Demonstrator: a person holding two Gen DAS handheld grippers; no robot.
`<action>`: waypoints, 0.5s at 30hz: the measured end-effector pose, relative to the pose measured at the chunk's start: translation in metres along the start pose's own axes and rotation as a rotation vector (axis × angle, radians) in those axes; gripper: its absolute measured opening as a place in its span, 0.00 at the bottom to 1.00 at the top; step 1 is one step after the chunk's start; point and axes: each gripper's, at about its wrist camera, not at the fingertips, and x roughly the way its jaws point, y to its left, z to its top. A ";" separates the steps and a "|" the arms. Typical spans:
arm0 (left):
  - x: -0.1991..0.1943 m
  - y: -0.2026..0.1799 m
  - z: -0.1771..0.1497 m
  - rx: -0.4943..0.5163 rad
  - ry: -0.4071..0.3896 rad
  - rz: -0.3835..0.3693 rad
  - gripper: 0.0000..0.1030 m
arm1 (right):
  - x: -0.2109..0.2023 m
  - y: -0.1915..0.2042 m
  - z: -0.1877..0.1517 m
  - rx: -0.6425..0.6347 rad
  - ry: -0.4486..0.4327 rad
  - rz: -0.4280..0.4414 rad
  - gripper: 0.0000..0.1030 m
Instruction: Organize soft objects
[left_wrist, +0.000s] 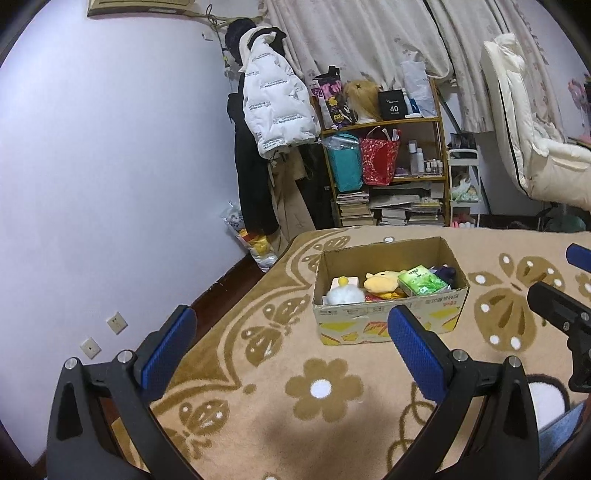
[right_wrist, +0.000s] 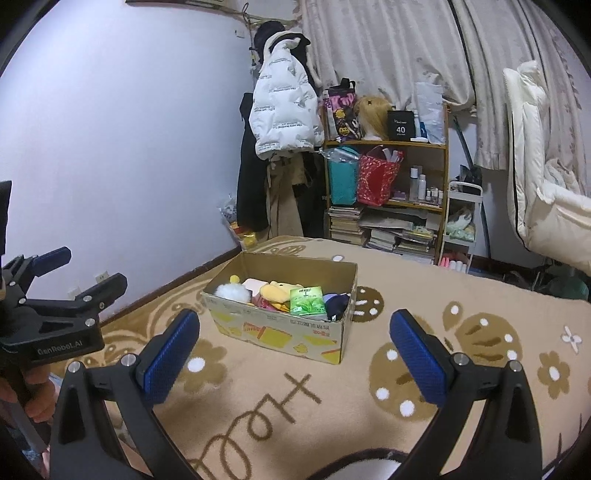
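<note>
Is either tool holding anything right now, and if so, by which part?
Nothing is held. The left tool and right tool are both open and empty above the blanket; the soft items lie in the cardboard box.

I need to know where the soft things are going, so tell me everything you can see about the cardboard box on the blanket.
The cardboard box is an open-topped, rectangular carton of plain brown board, its outer walls printed with yellow and red graphics. It sits flat on the tan patterned blanket, with neither gripper touching it. Inside lie a white fluffy toy, a yellow plush, a green tissue pack and dark fabric at one end. The contents stay at or just above the rim.
</note>
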 end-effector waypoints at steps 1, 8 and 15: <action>0.000 -0.002 0.000 0.007 0.001 -0.002 0.99 | 0.001 -0.001 -0.001 0.004 0.004 -0.001 1.00; 0.002 -0.007 0.001 0.019 0.003 -0.006 0.99 | 0.003 -0.003 -0.005 0.012 0.007 0.001 1.00; 0.006 -0.006 0.002 0.017 0.011 -0.007 1.00 | 0.005 -0.006 -0.005 0.029 -0.004 0.001 1.00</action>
